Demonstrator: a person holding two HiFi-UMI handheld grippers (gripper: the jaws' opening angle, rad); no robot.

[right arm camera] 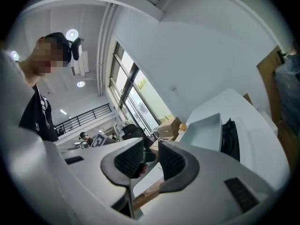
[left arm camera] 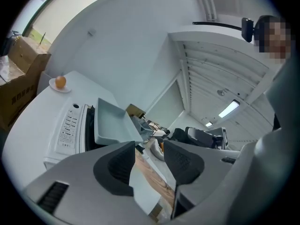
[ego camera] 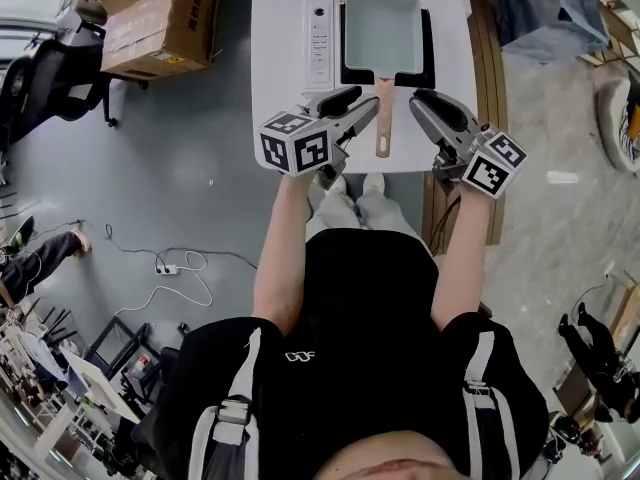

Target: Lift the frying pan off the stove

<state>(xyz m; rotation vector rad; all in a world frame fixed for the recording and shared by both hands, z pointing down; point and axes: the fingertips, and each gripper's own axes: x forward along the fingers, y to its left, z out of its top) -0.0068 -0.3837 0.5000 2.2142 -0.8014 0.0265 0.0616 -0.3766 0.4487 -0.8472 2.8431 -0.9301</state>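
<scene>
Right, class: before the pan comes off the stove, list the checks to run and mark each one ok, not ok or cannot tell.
1. The frying pan sits flat on the stove: ok.
2. The pan is empty: ok.
3. The wooden handle faces the grippers, uncovered: ok.
4. The left gripper has its jaws apart: ok.
5. The right gripper has its jaws apart: ok.
6. The handle is gripped: not ok.

Stove (ego camera: 325, 38) at far part of worktop (ego camera: 280, 118). Pan (ego camera: 382, 28) on stove, handle (ego camera: 384, 118) toward near edge. Left gripper (ego camera: 365, 108) just left of handle, right gripper (ego camera: 420, 100) right of it. Plate (left arm camera: 51, 85) with fruit (left arm camera: 60, 81) behind stove. Box (ego camera: 160, 18) on floor, left of worktop.
</scene>
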